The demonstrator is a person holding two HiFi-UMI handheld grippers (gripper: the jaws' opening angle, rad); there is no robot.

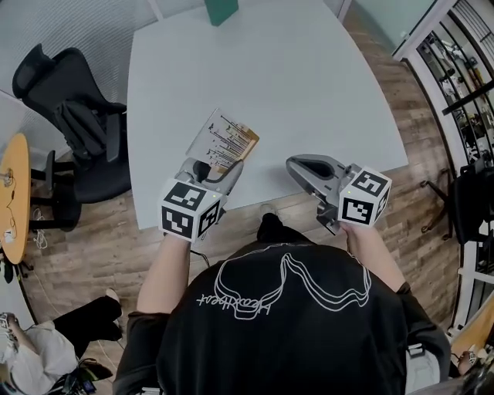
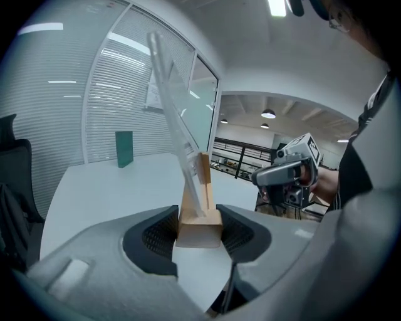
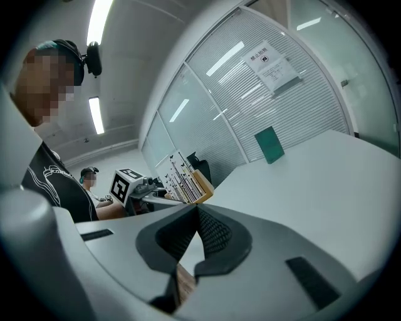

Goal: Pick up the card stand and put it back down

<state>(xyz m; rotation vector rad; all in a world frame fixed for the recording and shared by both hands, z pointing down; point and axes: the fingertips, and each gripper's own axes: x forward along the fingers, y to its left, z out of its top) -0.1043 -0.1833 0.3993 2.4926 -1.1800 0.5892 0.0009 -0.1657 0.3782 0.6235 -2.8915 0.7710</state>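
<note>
Overhead, the green block (image 1: pixel 221 9) at twelve o'clock is cut by the top edge, so we cannot tell its shape. The print on the card stand (image 1: pixel 222 139) is too small for us to read. In the right gripper view, the wall notice (image 3: pixel 270 63) at one o'clock is likewise illegible.

Your worktop (image 1: pixel 270 77) is a pale, grey-white slab with rounded corners, standing on a wood-plank floor (image 1: pixel 93 262). A dark green block (image 1: pixel 221 9) stands upright on it at the far edge, well apart from you. Over the near edge the card stand (image 1: pixel 224 139) sits gripped in your left tongs (image 2: pixel 199 233). Whether its wooden base touches the surface cannot be told.
</note>
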